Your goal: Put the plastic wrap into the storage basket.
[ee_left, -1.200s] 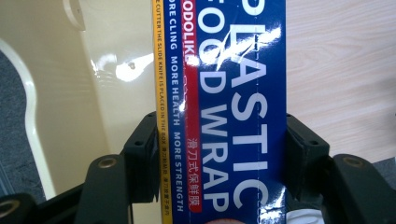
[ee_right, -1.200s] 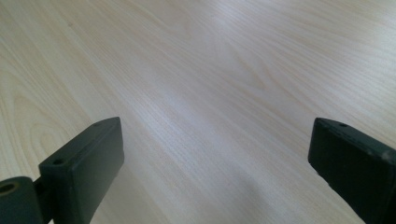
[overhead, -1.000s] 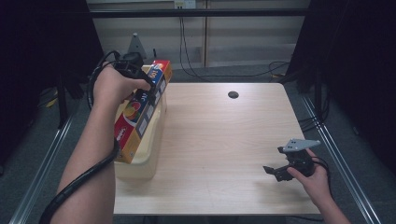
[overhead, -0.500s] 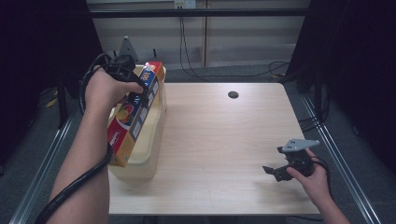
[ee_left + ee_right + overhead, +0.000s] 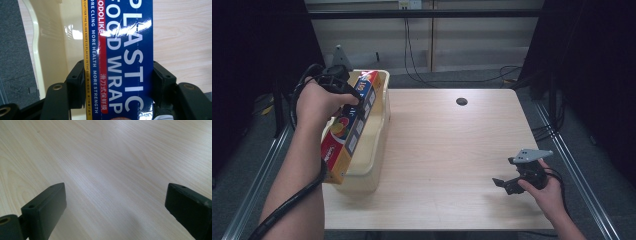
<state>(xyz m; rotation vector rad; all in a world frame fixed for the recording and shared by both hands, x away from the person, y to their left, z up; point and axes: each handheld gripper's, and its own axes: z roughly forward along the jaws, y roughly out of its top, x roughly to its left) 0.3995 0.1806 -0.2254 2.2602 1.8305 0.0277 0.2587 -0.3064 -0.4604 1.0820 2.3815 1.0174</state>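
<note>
Left of frame, left gripper (image 5: 343, 86) clamped on a blue plastic wrap box (image 5: 348, 127) slanting over a cream tub (image 5: 379, 131) at the wooden table's (image 5: 447, 150) left edge, lower right, right gripper (image 5: 507, 183) jaws spread wide, empty, low over bare wood.

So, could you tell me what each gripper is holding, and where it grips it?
The left gripper clamps the long blue plastic-wrap box across its long side faces; the right gripper is open, holding nothing.

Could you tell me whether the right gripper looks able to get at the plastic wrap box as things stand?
Probably not without a long move: the right gripper sits open at the table's near right, while the plastic wrap box lies in the cream bin at the far left, clamped by the left gripper.
</note>
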